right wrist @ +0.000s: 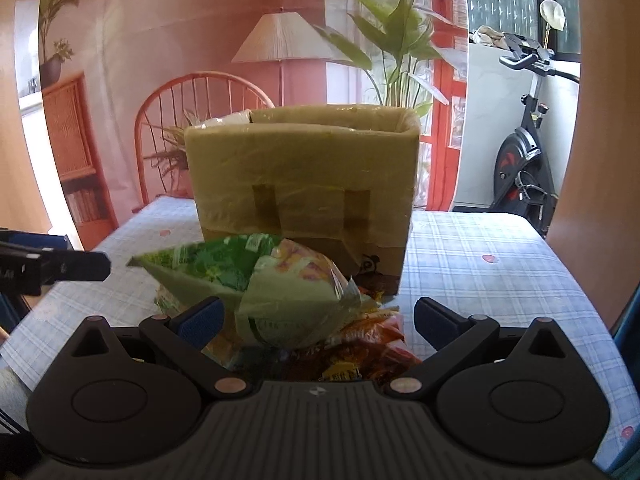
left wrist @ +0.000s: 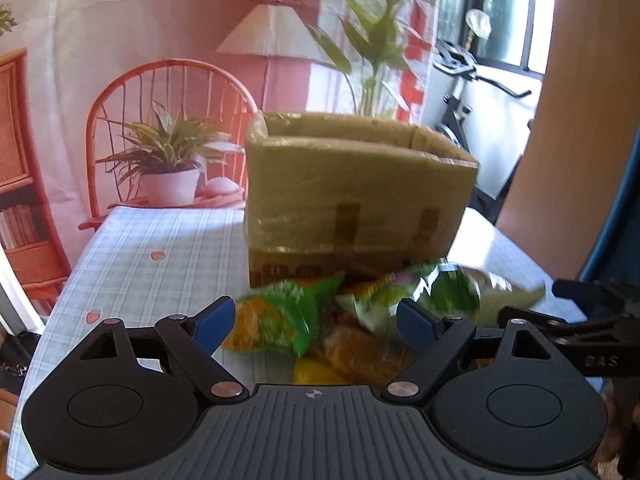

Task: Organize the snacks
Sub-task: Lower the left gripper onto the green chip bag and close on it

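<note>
Both grippers, left (left wrist: 316, 320) and right (right wrist: 316, 320), gape over lower-centre packets (right wrist: 256, 280): light, crinkly, slippery, so pinch a sealed edge.

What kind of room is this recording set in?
Probably a home dining or living area: a table with a checked tablecloth, a rattan chair, a floor lamp, and an exercise bike by the window.

Bench (right wrist: 500, 248) covered with pale blue-and-white checked cloth (left wrist: 160, 248), small pink spots scattered on it. Open-topped cardboard box (right wrist: 304, 176) wrapped in clear tape stands upright mid-bench. Heap of snack packets (right wrist: 280, 300) lies on cloth just before box, touching its base: green bags on top, orange and yellow wrappers beneath.
</note>
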### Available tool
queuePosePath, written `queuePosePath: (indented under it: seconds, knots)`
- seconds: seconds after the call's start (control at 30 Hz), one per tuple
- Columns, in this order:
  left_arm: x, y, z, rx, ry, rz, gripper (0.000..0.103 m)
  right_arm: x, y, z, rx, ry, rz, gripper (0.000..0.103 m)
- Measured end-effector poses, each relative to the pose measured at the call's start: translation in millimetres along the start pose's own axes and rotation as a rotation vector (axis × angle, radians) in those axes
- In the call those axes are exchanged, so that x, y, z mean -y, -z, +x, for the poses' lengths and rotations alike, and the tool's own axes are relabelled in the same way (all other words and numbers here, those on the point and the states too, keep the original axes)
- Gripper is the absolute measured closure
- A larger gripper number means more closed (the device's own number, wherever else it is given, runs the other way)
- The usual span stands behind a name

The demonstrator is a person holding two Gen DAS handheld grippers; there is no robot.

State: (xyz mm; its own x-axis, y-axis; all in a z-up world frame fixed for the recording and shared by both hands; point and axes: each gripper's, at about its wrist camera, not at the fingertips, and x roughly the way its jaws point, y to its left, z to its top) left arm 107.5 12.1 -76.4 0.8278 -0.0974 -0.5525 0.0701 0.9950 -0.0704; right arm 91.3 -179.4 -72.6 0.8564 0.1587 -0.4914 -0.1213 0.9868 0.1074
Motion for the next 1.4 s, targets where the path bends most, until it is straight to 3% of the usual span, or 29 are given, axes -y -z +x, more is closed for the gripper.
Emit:
queuePosePath:
  seconds: [0.23,0.43,0.7,1.17,1.2,1.23,1.33,1.4]
  knots:
    - [3.5,-13.3,27.4,-0.041,0.07,-0.089,0.026,10.7,-24.0,9.8,0.043,-0.035,0.054,0.0]
    - [4.9,-4.4,52.4,-0.128,0.214,-0.183,0.026,14.3,-19.0,29.4,-0.04,-0.086,0.086,0.006]
    - [7.8,2.0,74.2,-0.19,0.254,-0.224,0.032,12.9,-10.9,32.5,-0.089,-0.147,0.06,0.023]
    - [1.6,7.6,94.4,-0.242,0.331,-0.317,0.033,21.5,-12.2,41.0,-0.095,-0.13,0.104,0.025]
    - [2.8,7.3,93.8,-0.24,0.336,-0.31,0.034,21.5,-11.9,41.9,-0.095,-0.128,0.104,0.027]
    - [4.5,7.2,94.0,-0.237,0.346,-0.295,0.043,21.6,-11.8,42.3,-0.095,-0.128,0.105,0.029]
    - [11.0,4.1,88.9,-0.209,0.347,-0.235,0.049,20.1,-12.1,42.0,-0.091,-0.129,0.093,0.036]
    - [12.9,3.0,86.2,-0.195,0.349,-0.212,0.055,20.0,-12.9,39.5,-0.077,-0.153,0.091,0.049]
